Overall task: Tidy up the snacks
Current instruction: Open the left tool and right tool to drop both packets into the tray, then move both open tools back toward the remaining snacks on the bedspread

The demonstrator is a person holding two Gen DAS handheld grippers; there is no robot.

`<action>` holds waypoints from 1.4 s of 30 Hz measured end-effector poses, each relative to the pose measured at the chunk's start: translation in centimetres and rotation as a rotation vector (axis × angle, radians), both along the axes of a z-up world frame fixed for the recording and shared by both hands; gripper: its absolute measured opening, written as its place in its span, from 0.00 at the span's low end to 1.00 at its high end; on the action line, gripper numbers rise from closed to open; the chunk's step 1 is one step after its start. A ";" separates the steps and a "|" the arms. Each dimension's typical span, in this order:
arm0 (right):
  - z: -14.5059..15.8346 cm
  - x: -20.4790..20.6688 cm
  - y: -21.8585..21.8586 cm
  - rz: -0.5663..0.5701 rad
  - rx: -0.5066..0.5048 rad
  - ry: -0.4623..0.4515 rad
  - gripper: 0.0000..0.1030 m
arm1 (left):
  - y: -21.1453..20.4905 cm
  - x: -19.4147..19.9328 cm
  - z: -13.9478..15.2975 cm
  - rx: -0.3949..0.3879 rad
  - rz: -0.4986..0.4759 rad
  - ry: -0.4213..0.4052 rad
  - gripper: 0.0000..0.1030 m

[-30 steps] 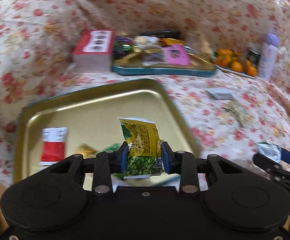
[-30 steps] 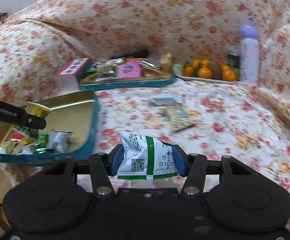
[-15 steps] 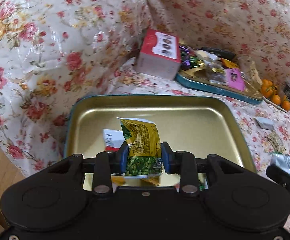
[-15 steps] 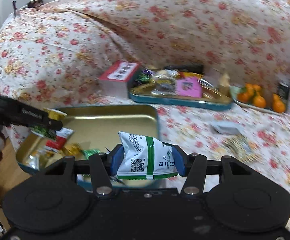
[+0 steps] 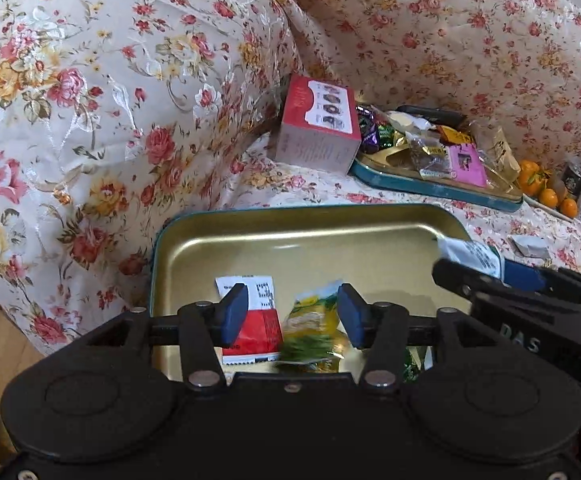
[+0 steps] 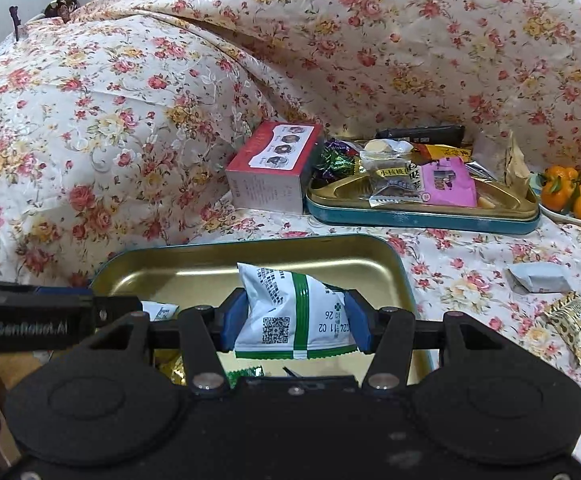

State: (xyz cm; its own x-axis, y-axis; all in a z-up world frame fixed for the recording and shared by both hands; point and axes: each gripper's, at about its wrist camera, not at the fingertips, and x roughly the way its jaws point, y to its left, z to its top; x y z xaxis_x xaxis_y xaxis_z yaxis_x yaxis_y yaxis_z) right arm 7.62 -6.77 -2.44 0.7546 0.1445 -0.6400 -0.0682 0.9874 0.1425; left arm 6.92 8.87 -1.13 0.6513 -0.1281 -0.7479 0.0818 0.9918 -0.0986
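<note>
The left hand-held gripper (image 5: 292,316) has just been opening and now stands wide over the near end of the gold tin tray (image 5: 290,240) on the flowered sofa (image 5: 90,100). The yellow-green snack packet (image 5: 310,328) shows blurred between the pads, touching neither — beside a red-and-white sachet (image 5: 256,330) lying in the tray. The right hand-held gripper (image 6: 295,320) grips a white-and-green snack packet (image 6: 290,312) above the same tray. Well apart, near the sofa back, a second tray (image 6: 422,216) holds more snacks.
</note>
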 end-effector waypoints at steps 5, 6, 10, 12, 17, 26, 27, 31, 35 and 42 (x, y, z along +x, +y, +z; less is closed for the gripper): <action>0.0 0.6 0.5 -0.003 -0.018 -0.004 0.54 | 0.4 0.5 -0.2 -0.019 0.054 0.037 0.54; 0.0 0.6 0.5 -0.005 -0.020 -0.004 0.54 | 0.6 0.4 -0.2 -0.020 0.066 0.042 0.54; -0.1 1.1 0.6 -0.014 -0.013 0.006 0.55 | 1.3 0.3 -0.2 -0.037 0.105 0.066 0.54; -0.2 1.3 0.5 -0.021 -0.007 0.008 0.56 | 1.7 0.4 -0.3 -0.041 0.122 0.080 0.54; -0.1 1.0 0.6 -0.015 0.002 -0.006 0.60 | 2.1 0.5 -0.5 -0.039 0.151 0.109 0.54; 0.4 0.3 1.3 0.009 -0.012 -0.024 0.62 | 1.7 0.2 -0.2 -0.033 0.149 0.109 0.54; 0.5 0.1 1.2 0.008 -0.014 -0.024 0.62 | 1.7 0.2 -0.2 -0.029 0.149 0.109 0.54; 0.5 -0.8 0.9 0.002 -0.016 -0.022 0.62 | 0.9 0.0 -0.1 0.006 0.146 0.095 0.54; 0.4 -1.8 0.2 -0.010 -0.026 -0.020 0.62 | -0.2 -0.4 0.1 0.055 0.125 0.063 0.54; 0.2 -4.8 -2.8 -0.054 -0.046 -0.019 0.62 | -2.9 -1.7 0.2 0.121 0.039 0.021 0.54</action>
